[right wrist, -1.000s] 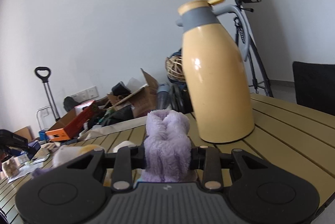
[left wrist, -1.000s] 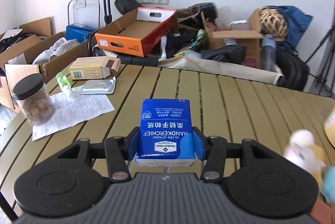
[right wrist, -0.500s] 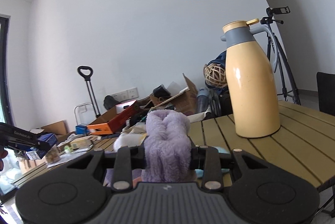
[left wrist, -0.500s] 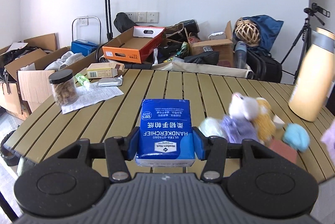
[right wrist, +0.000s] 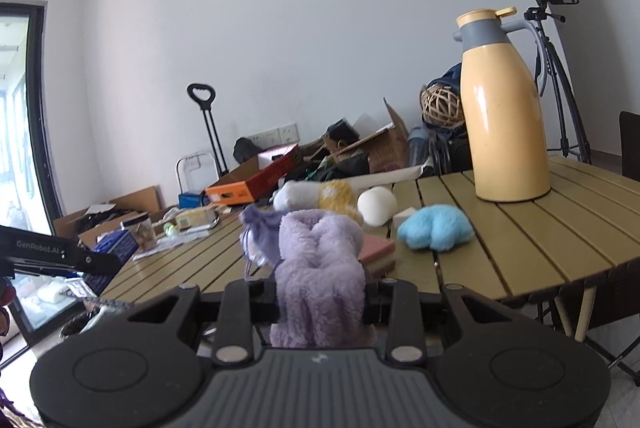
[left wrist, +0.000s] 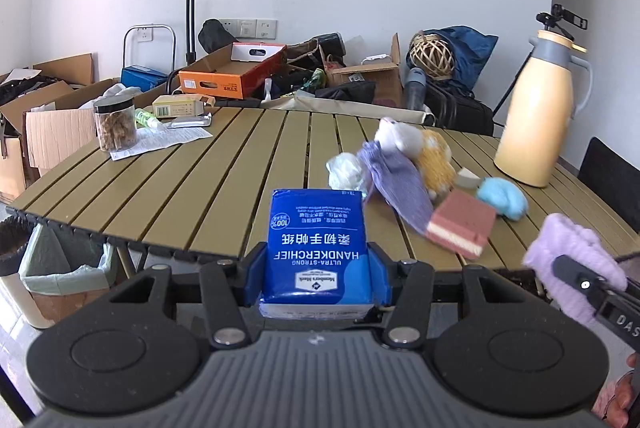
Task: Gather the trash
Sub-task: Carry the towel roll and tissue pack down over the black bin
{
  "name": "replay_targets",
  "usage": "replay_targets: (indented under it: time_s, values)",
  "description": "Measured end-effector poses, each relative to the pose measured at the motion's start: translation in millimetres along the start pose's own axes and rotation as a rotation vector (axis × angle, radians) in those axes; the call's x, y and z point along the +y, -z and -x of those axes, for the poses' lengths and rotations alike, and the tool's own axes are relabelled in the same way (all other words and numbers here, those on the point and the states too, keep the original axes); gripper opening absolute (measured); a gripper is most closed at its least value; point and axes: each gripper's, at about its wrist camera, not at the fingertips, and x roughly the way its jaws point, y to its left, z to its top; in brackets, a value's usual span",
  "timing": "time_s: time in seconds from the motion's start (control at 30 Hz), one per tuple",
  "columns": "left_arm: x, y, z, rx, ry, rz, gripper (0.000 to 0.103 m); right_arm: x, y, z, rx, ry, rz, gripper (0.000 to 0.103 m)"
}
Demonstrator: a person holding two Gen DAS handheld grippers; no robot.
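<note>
My left gripper (left wrist: 318, 264) is shut on a blue handkerchief tissue pack (left wrist: 318, 242) and holds it in the air off the near edge of the slatted table (left wrist: 200, 180). My right gripper (right wrist: 320, 298) is shut on a fluffy purple cloth (right wrist: 320, 280), also off the table's near edge; the cloth shows at the right of the left wrist view (left wrist: 572, 260). A bin lined with a pale green bag (left wrist: 64, 268) stands on the floor under the table's left corner.
On the table lie a purple pouch (left wrist: 396, 184), white and yellow plush pieces (left wrist: 416, 148), a blue fluffy piece (left wrist: 502, 200), a pink sponge (left wrist: 460, 226), a yellow thermos jug (left wrist: 536, 116), a jar (left wrist: 116, 124), papers and a box (left wrist: 180, 106). Cardboard boxes crowd the floor behind.
Both grippers have pulled back from over the table to beyond its near edge, still holding the tissue pack and the purple cloth. The bin has come into the left wrist view.
</note>
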Motion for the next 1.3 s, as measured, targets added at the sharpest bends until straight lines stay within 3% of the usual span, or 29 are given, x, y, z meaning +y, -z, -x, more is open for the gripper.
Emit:
replay_targets:
  time_s: [0.23, 0.5, 0.97, 1.3]
  values:
    - [-8.4, 35.1, 15.5, 0.025, -0.002, -0.019, 0.052, 15.9, 26.1, 13.3, 0.087, -0.017, 0.029, 0.031]
    - [-11.0, 75.9, 10.5, 0.114, 0.003, 0.000, 0.052, 28.6, 60.5, 23.3, 0.220, -0.017, 0.047, 0.031]
    - [-5.5, 132.5, -28.2, 0.274, -0.019, 0.020, 0.052, 34.7, 113.1, 20.3, 0.459, 0.047, 0.070, 0.031]
    - [2.6, 152.6, -59.3, 0.351, -0.036, 0.019, 0.052, 24.3, 136.7, -1.3, 0.595, 0.109, 0.061, 0.031]
